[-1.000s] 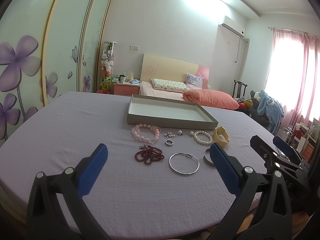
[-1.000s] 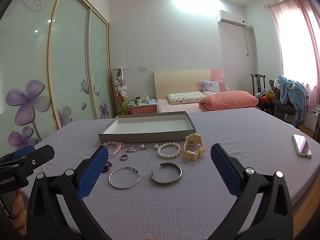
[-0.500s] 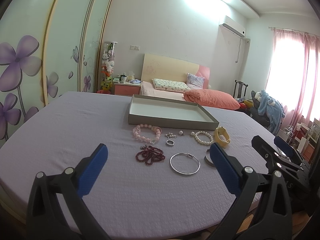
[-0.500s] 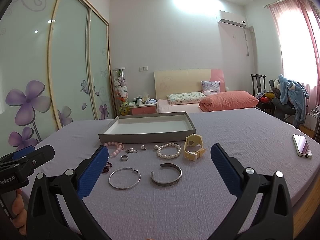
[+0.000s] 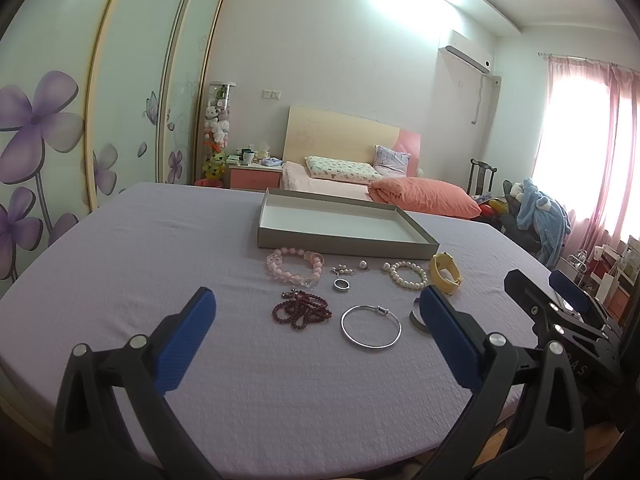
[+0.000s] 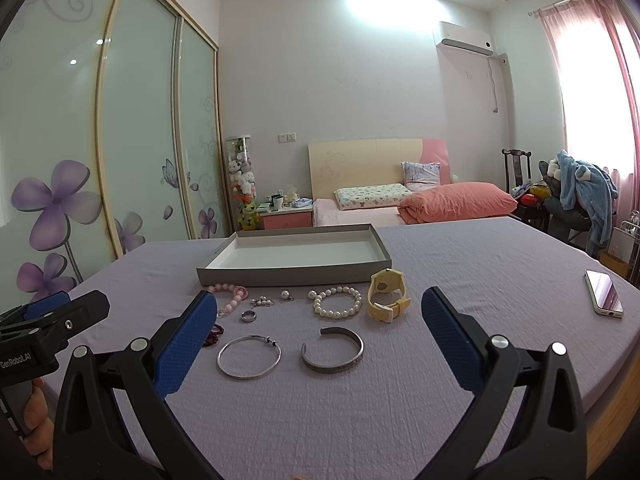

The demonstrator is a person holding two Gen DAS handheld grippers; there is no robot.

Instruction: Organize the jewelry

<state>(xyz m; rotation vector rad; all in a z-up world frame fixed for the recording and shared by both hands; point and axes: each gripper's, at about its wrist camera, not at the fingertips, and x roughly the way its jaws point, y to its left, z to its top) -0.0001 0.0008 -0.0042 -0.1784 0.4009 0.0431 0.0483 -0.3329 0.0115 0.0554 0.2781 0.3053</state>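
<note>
I have both claws spread wide and empty, left claw [image 5: 316,308] and right claw [image 6: 320,312], above the purple worktop [image 6: 480,264]. One empty tray [image 6: 294,270] sits behind the jewelry: one pink bead bracelet [image 5: 294,266], one dark red bead strand [image 5: 302,311], one pearl bracelet [image 6: 336,302], one silver bangle [image 6: 249,357], one open cuff [image 6: 333,351], one ring [image 6: 248,316], one yellow watch [image 6: 387,296]

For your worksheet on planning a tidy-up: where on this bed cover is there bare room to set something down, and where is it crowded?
Free: the inside of the grey tray, the cover between the yellow watch and the phone, and the near strip before the silver bangle and cuff. Crowded: the band just before the tray, from the pink beads to the watch.
</note>
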